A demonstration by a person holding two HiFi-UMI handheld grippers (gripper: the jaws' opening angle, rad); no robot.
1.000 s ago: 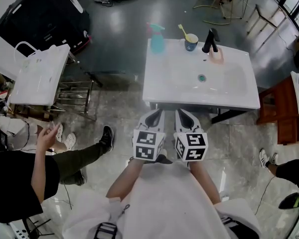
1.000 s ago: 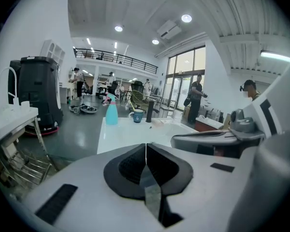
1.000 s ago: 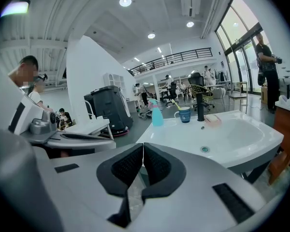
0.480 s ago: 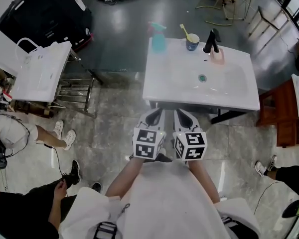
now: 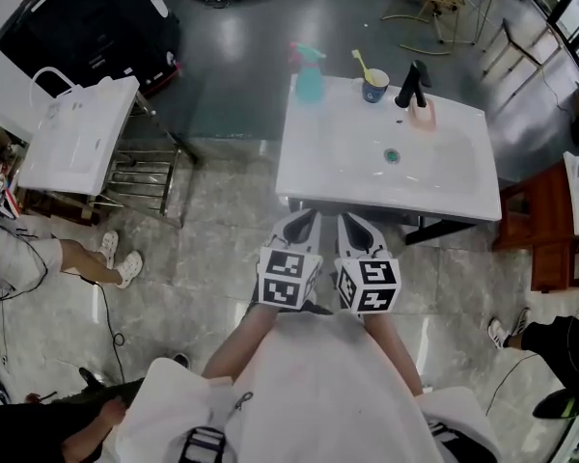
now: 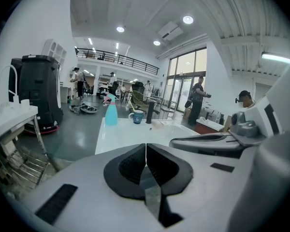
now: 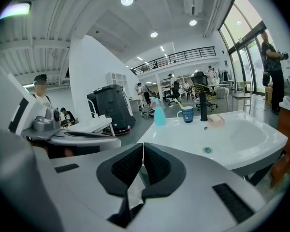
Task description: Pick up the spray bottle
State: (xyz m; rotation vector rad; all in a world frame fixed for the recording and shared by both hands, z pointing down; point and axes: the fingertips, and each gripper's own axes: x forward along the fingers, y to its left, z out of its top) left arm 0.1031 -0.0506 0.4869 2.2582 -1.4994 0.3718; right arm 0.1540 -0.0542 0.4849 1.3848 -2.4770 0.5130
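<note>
Spray bottle (image 5: 307, 75) stood on sink's (image 5: 328, 167) far corner
Left gripper (image 5: 297, 226) and right gripper (image 5: 358, 226) hung short of it, fingers pressed together.

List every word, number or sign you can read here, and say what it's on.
"G", small and white, probably: on the blue cup.
Square black-and-white coded markers, no letters: on the left hand-held gripper and right hand-held gripper.
No legible label: the spray bottle.
Nothing else is readable.

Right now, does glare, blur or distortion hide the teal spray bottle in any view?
Head view: sharp, teal plastic spray bottle clear on the bright white washbasin. Left gripper view: fisheye bend, black corners, bottle small but legible. Right gripper view: same bend, bottle sharp.
</note>
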